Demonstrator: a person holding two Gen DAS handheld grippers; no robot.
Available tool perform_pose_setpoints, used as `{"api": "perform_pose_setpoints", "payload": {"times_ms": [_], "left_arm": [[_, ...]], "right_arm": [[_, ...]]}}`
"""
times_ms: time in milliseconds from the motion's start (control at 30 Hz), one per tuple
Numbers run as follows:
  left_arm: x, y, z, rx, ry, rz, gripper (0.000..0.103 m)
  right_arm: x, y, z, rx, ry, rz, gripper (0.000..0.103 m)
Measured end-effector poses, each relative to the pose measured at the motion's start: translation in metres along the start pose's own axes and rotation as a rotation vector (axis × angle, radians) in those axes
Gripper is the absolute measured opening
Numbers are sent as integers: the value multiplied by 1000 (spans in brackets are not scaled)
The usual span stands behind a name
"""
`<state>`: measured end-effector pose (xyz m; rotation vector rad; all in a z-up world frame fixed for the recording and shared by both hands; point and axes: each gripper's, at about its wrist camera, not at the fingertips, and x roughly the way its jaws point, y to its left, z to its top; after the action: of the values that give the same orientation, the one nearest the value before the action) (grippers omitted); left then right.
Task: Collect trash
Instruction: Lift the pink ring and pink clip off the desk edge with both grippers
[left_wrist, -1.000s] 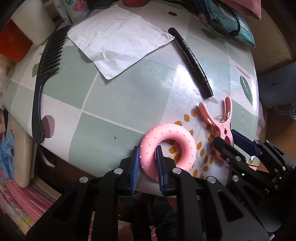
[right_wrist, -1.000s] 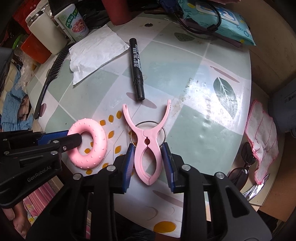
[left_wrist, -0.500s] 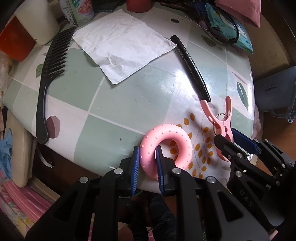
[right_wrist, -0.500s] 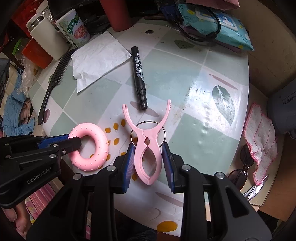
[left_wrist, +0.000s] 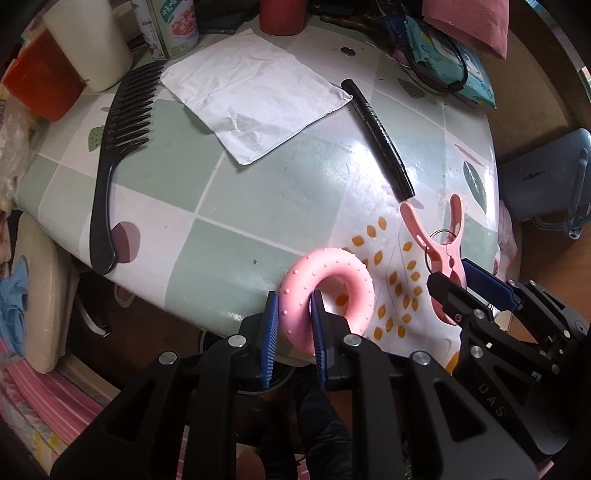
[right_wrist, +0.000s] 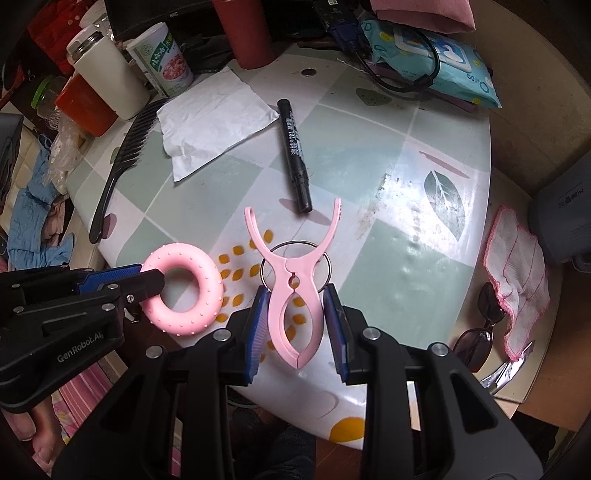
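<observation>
Now left claw (left_wrist: 294, 325) grips pink ring (left_wrist: 343, 273); right claw (right_wrist: 295, 325) straddles clip (right_wrist: 293, 291).

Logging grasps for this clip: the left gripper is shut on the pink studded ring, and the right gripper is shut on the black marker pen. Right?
Not quite. The left gripper is shut on the pink studded ring, but the right gripper brackets the pink plastic clothes clip, as the right wrist view shows. The black marker pen lies untouched on the table.

From my left camera, bare green-and-white checked tabletop (left_wrist: 266, 192) lies open at twelve o'clock. A long black comb (left_wrist: 110, 162) fences ten o'clock, a flat white paper napkin (left_wrist: 255, 107) and a black marker pen (left_wrist: 376, 129) block beyond, toward one.
</observation>
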<state>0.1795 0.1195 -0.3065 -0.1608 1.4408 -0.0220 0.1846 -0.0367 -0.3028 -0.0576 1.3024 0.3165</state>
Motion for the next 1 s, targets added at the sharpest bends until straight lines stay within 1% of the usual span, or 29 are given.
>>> {"api": "perform_pose_setpoints", "payload": {"times_ms": [500, 800, 1000], "left_arm": [[-9, 13, -40, -11, -15, -4, 17], [-10, 1, -32, 28, -39, 0, 17], [-10, -4, -37, 38, -34, 2, 16]], "right_arm": [[-10, 28, -30, -8, -9, 8, 31], [-18, 25, -42, 9, -23, 5, 31], [-21, 17, -42, 26, -30, 6, 31]]}}
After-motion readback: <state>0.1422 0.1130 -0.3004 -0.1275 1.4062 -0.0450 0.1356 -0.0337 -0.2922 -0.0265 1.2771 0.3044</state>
